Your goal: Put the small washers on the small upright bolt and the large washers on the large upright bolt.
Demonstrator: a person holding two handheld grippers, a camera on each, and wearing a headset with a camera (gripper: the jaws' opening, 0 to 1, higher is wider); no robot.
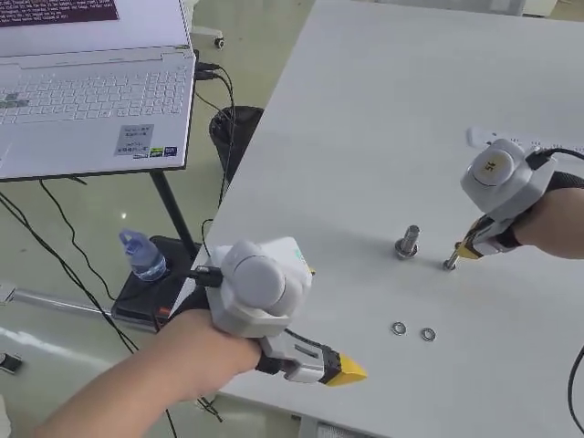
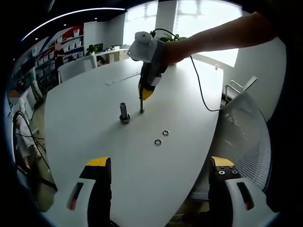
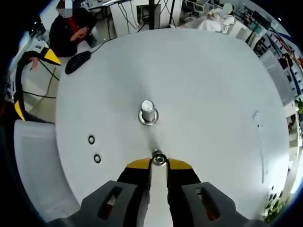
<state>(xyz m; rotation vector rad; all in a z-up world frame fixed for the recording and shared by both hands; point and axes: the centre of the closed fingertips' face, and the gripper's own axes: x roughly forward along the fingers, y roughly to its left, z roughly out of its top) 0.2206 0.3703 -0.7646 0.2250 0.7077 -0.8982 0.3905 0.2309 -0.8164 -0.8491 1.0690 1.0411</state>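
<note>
The right gripper (image 3: 158,166) has its jaws drawn close, with only a narrow slit between the yellow tips. They sit at the top of the small bolt (image 1: 451,262). I cannot tell whether they pinch anything there. The right hand (image 1: 558,222) comes in from the tabletop's right side, and the tool slopes down and left toward the bolt.

The large bolt (image 3: 147,113) stands upright just beside the small one, on the side away from this gripper and clear of the jaws. Two washers (image 1: 399,328) (image 1: 428,335) lie flat side by side, apart from both bolts and closer to the near edge.

The left gripper (image 2: 160,164) hangs over the near left corner with its jaws spread wide and nothing between them. It points across the tabletop toward the bolts, and the left hand (image 1: 196,351) holds it from below the edge.

The tabletop (image 1: 383,109) is white, and a wide bare stretch runs from the bolts to the far edge. Off the left edge, a laptop (image 1: 91,91) sits on a stand, with a water bottle (image 1: 141,255) and cables (image 1: 55,228) on the floor below it.
</note>
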